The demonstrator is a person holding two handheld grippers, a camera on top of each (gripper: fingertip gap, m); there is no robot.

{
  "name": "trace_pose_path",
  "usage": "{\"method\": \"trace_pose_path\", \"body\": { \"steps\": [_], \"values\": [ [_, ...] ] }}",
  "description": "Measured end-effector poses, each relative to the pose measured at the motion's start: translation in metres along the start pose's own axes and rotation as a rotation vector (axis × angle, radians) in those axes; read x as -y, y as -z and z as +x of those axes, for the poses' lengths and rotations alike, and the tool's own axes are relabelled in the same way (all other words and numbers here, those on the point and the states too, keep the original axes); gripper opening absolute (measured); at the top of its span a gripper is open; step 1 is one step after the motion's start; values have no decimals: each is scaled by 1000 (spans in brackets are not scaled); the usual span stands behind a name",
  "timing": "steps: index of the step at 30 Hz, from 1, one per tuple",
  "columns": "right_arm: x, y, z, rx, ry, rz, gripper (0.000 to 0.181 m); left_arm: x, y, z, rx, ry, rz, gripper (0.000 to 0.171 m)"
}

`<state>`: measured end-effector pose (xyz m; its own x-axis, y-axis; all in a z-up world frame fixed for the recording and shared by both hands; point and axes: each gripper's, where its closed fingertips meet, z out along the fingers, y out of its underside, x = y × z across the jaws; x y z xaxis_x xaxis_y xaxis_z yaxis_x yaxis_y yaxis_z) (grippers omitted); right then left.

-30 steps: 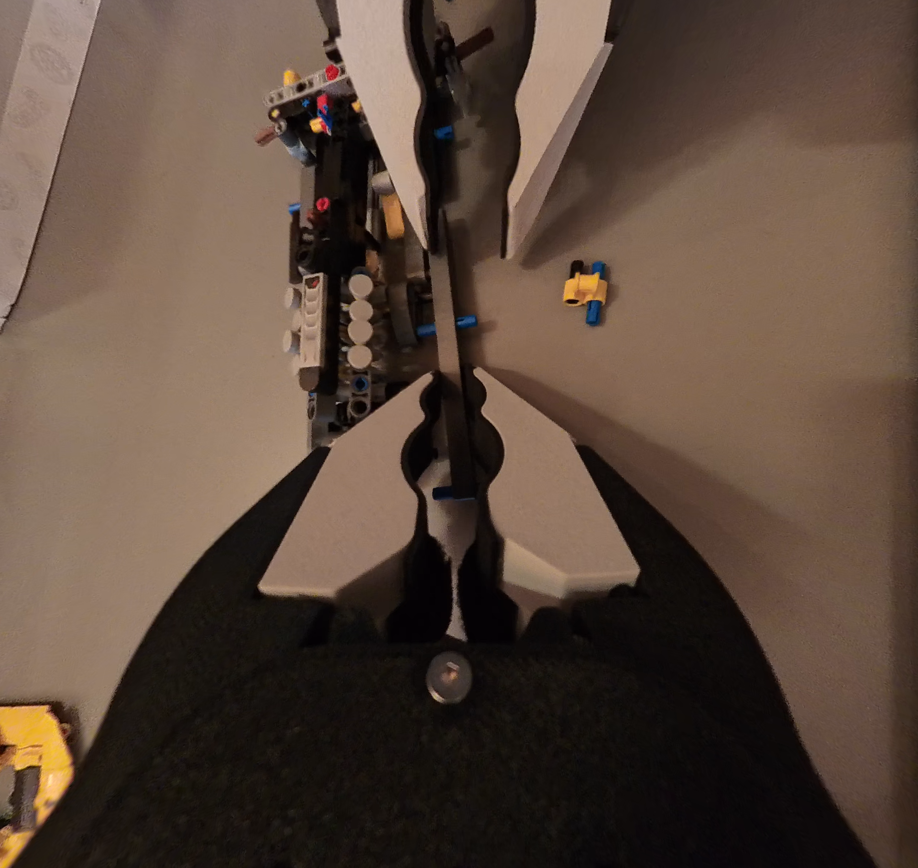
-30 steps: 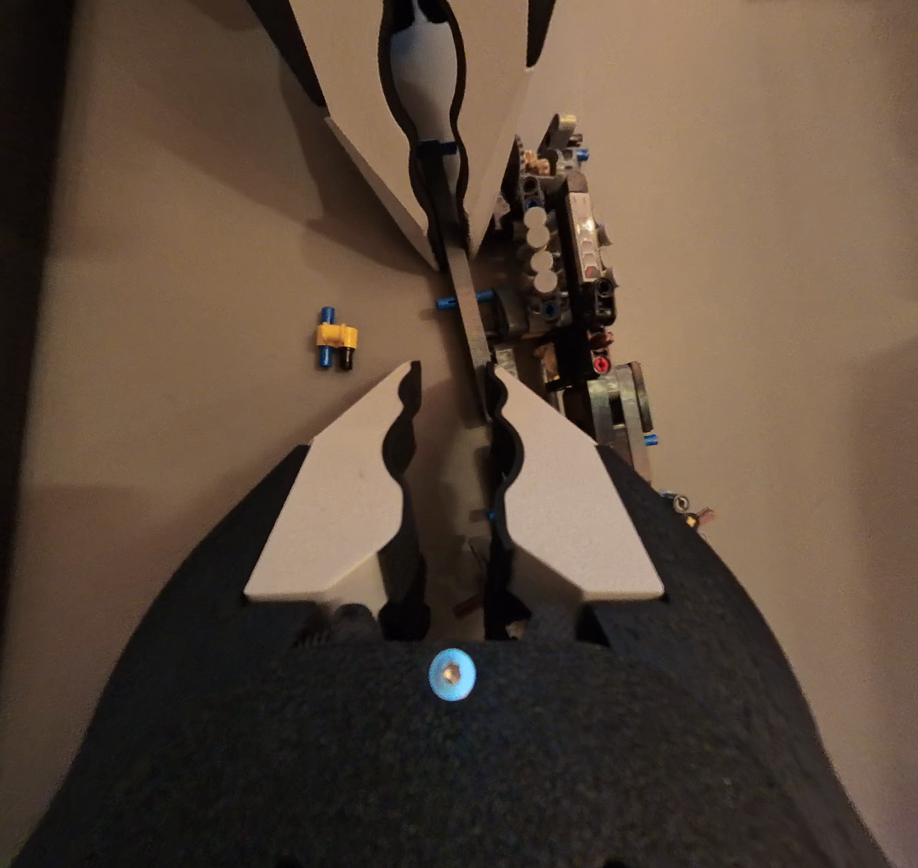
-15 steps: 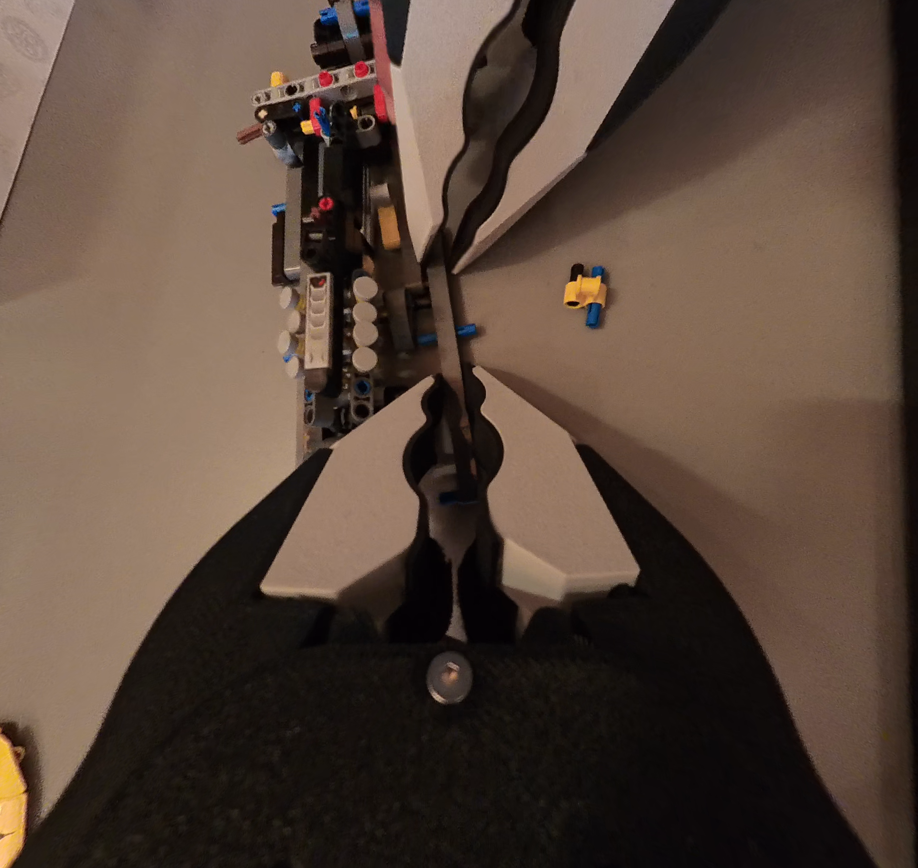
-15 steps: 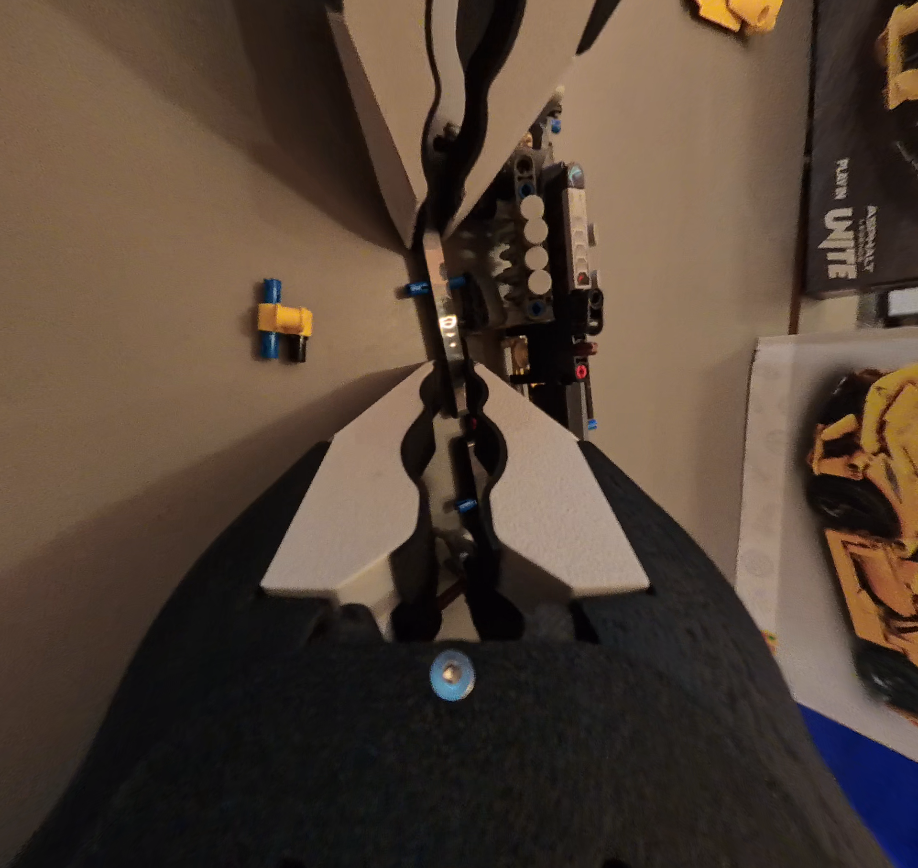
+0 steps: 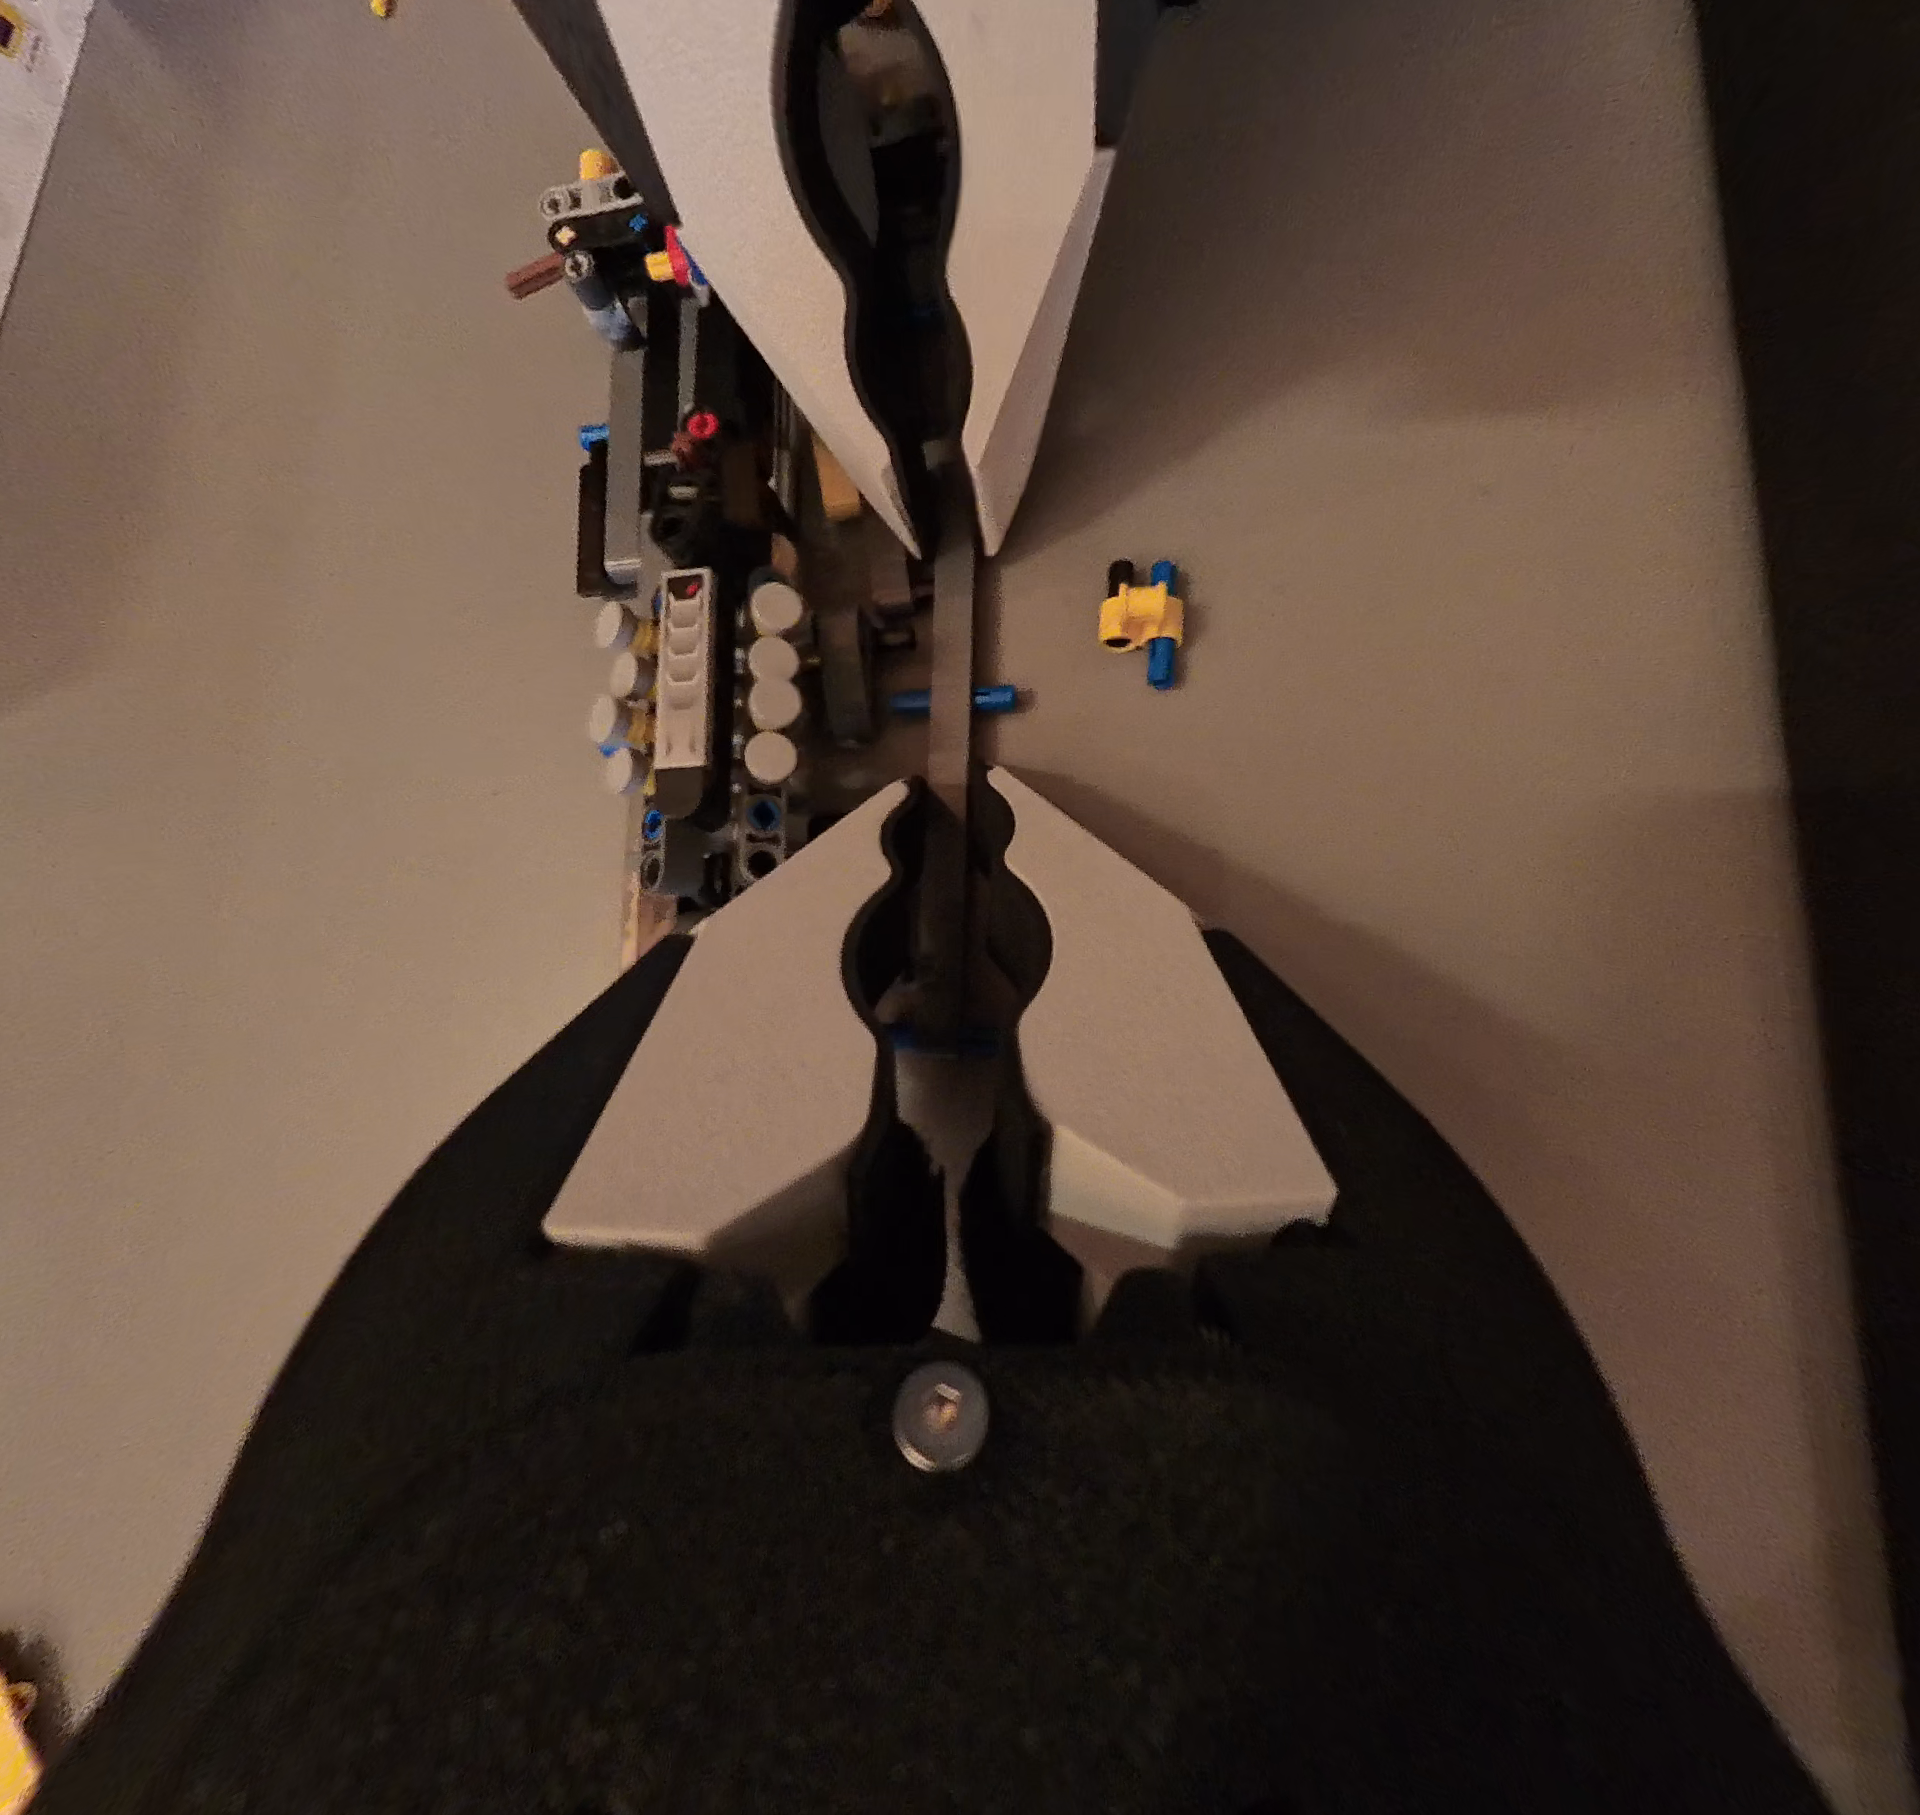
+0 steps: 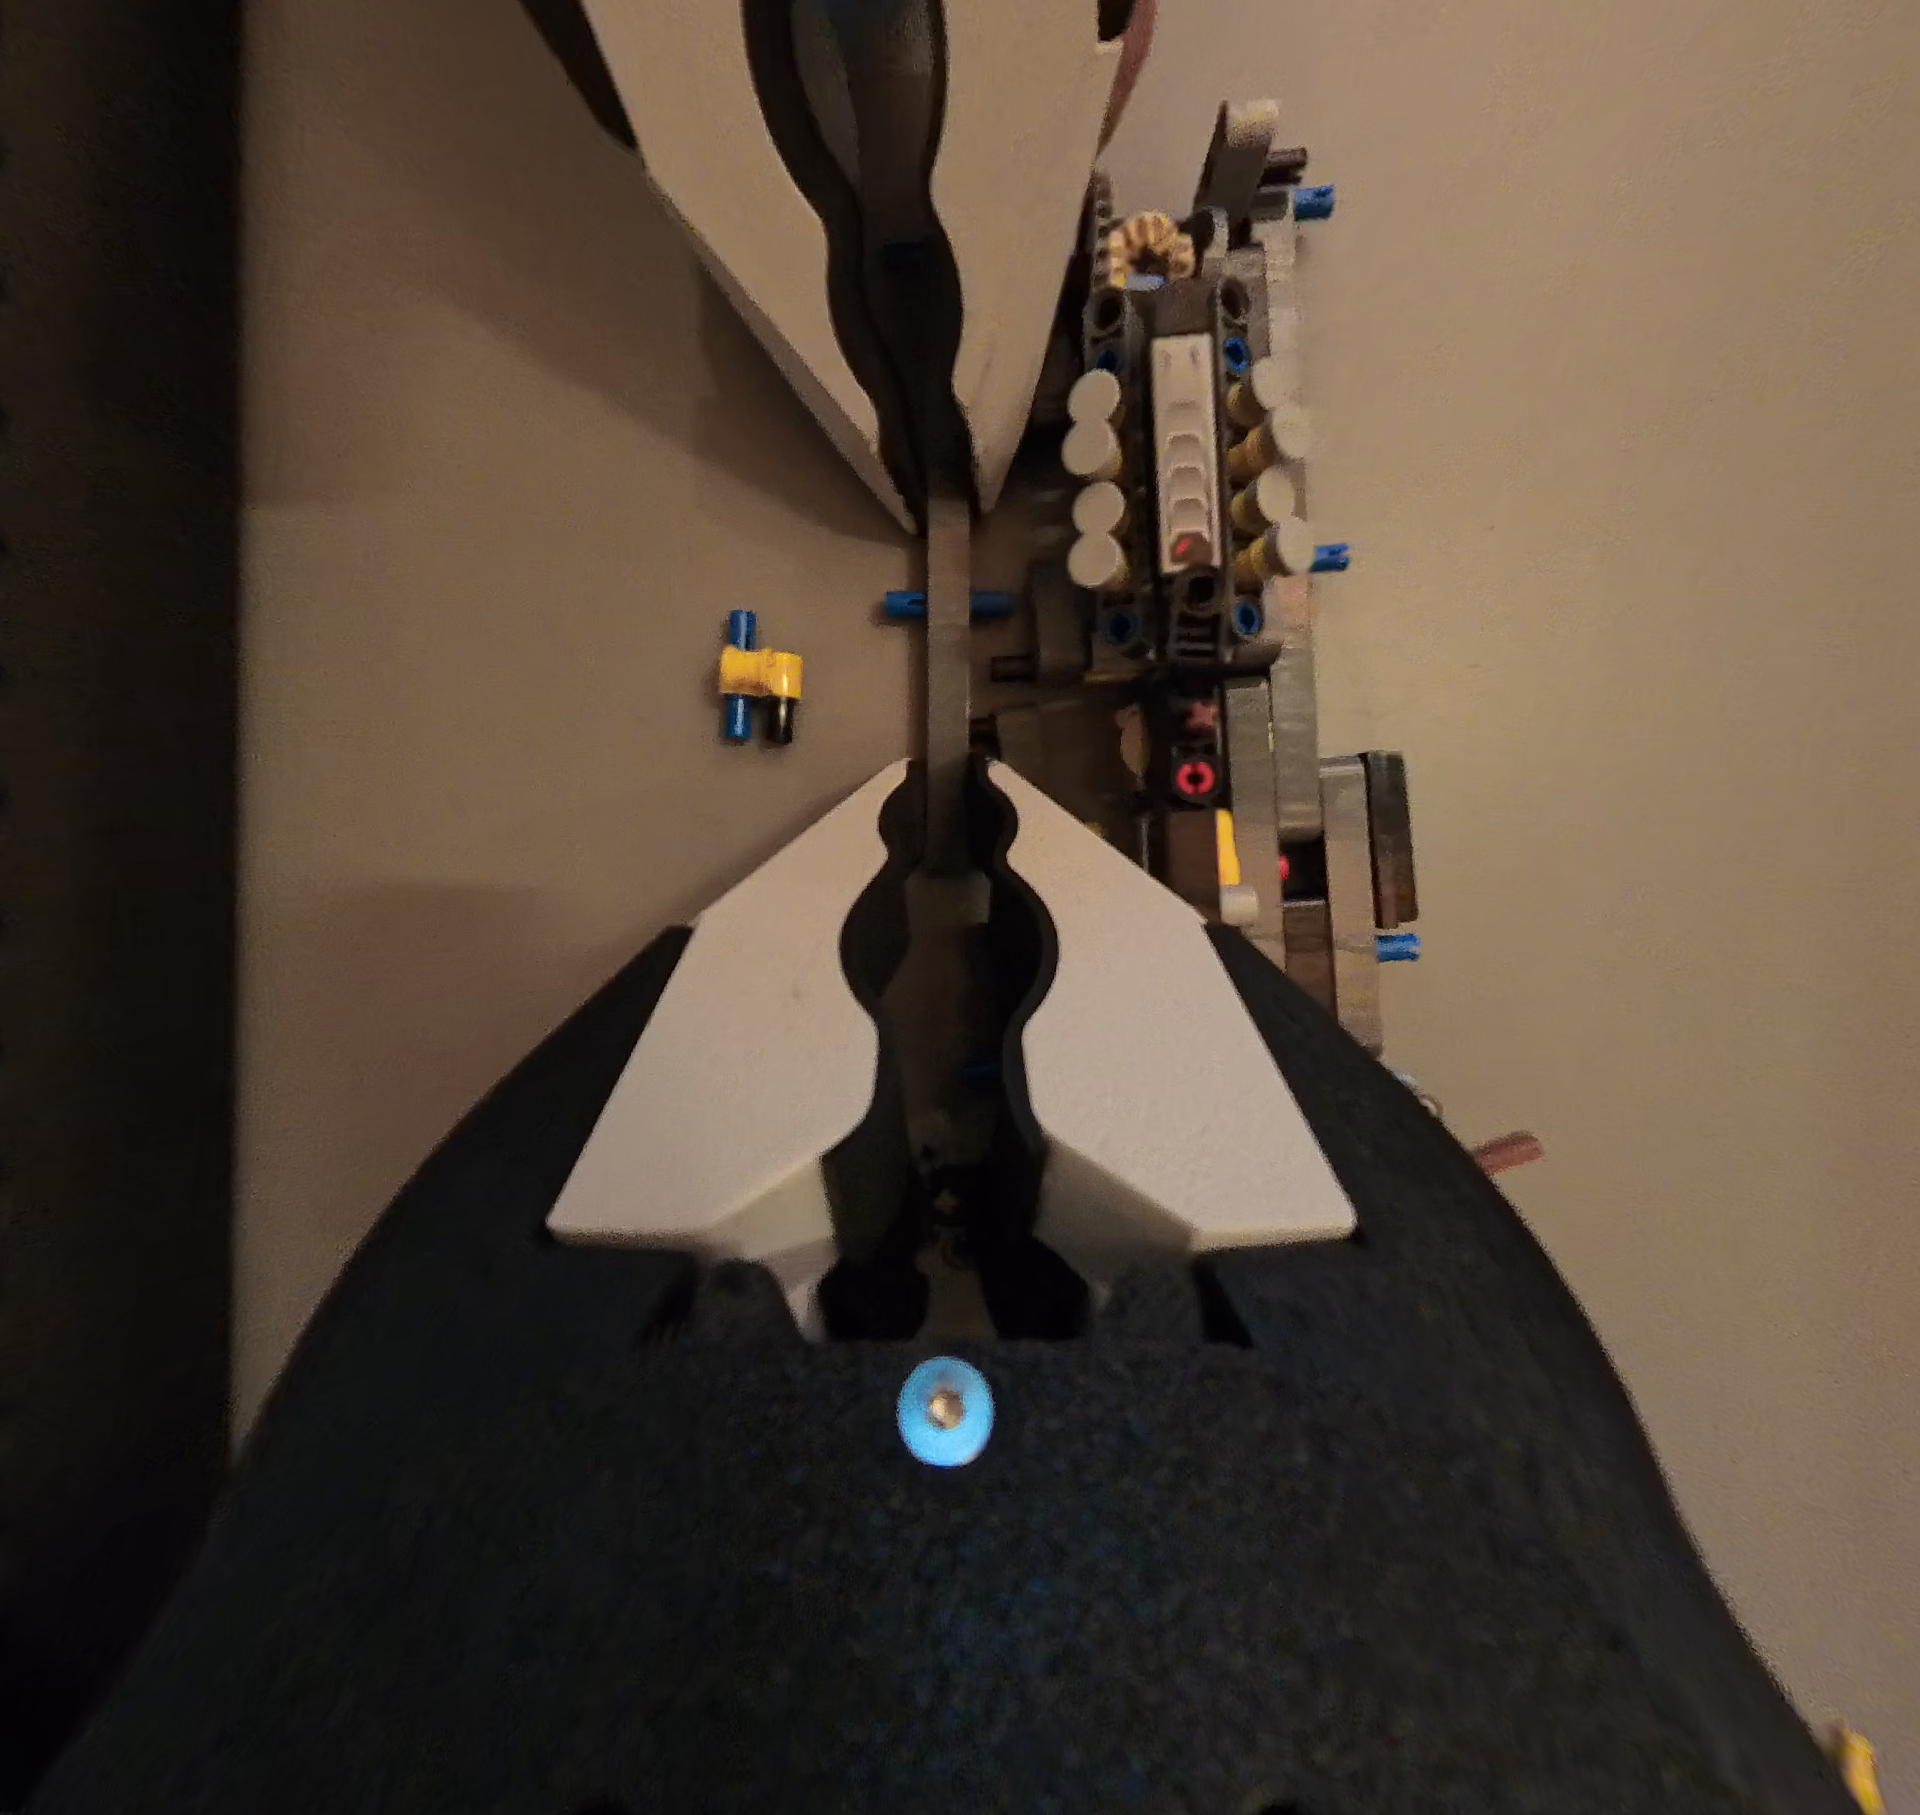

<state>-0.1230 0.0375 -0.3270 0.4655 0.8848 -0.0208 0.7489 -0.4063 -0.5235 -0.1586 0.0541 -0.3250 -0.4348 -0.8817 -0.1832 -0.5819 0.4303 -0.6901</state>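
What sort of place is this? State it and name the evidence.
Probably a tabletop for building a brick model: a half-built brick assembly, a loose yellow connector, and a dark beam both grippers clamp.

Lighting: dim and warm, both views tinted brown. Broad soft shadows are cast across the bench point(image 5: 1455, 415), with a dark band along its right edge in the left wrist view and along its left edge in the right wrist view. Straight lines are bowed by wide-angle distortion. Near foreground is rendered soft and grainy; fine detail is slightly blurred.
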Motion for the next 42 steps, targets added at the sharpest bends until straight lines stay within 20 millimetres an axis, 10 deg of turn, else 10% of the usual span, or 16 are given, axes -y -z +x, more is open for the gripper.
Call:
{"method": "trace_pose_path", "body": {
  "steps": [15,23,27,33,42],
  "values": [
    [15,22,-15,58,-103,182,37,21,16,7,61,-172,68,7],
    [63,107,57,-196,-361,789,45,60,56,-55,504,-164,265,7],
    [68,104,53,-31,-469,853,48,67,66,-66,576,-94,324,7],
    [87,77,24,-13,-274,795,44,89,72,-44,345,62,529,7],
    [107,130,-2,-76,-30,1064,36,107,94,-28,103,209,727,7]
  ]
}}
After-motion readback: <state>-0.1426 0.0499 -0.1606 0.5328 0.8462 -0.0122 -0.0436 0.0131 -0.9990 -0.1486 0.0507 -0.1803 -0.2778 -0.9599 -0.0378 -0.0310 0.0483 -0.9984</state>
